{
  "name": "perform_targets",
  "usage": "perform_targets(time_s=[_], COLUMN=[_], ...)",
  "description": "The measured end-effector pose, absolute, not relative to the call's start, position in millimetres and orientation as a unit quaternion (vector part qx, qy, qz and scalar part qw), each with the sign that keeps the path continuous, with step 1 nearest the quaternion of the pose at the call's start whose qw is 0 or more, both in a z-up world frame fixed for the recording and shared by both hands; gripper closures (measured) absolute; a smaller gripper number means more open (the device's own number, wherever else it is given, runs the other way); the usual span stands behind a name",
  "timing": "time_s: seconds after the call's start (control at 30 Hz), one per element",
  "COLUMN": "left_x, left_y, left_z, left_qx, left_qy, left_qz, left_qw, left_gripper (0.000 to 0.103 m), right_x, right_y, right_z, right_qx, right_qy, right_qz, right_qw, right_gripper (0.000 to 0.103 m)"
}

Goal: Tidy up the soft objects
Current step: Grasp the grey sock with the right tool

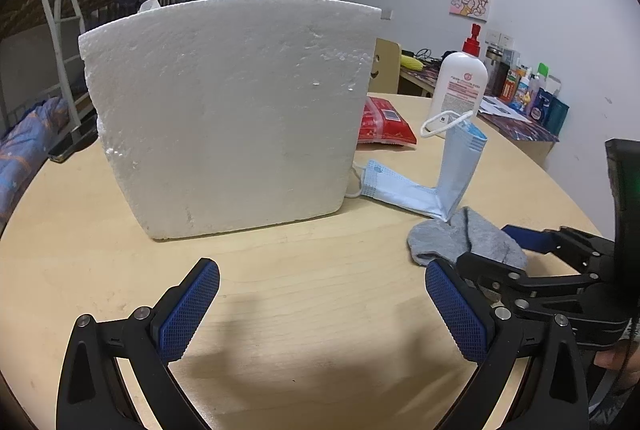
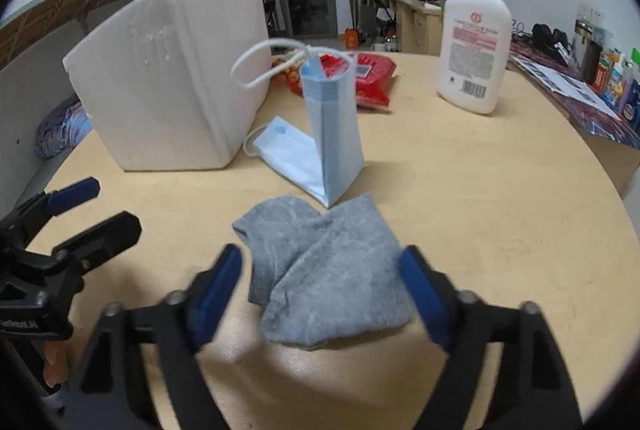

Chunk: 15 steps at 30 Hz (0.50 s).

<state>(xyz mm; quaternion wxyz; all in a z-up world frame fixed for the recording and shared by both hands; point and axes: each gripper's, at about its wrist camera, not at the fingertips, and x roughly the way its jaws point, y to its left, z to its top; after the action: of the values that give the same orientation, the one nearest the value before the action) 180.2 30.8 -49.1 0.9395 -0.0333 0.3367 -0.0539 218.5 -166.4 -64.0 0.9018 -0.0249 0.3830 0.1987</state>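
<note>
Presently catalogued: grey sock (image 2: 320, 270), soft, limp, light, likely easy to pinch at bunched middle; right gripper (image 2: 320, 294) agape astride it, left gripper (image 1: 320, 310) agape, empty.

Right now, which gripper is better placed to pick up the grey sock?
Right. The right gripper already straddles the grey sock, jaws open around it. The left gripper faces the foam box over bare table.

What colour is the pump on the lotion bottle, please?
Red, on the white lotion bottle; clearest in the right wrist view.
</note>
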Motion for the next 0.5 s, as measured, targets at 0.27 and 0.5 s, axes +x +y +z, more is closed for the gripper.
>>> perform_targets(time_s=[0.27, 0.5], left_x=[181.1, 181.3], left_y=[29.7, 23.7], left_z=[-48.7, -44.6], left_qx=[-0.033, -0.03], left_qy=[0.336, 0.336], left_qz=[-0.057, -0.066], left_qw=[0.939, 0.939], left_gripper=[0.0, 0.0], right_x=[221.6, 222.8], right_y=[-164.9, -166.9], right_z=[-66.4, -67.3], right_qx=[-0.04, -0.053], right_qy=[0.396, 0.394], right_qz=[0.199, 0.192], right_qw=[0.895, 0.897], right_gripper=[0.046, 0.089])
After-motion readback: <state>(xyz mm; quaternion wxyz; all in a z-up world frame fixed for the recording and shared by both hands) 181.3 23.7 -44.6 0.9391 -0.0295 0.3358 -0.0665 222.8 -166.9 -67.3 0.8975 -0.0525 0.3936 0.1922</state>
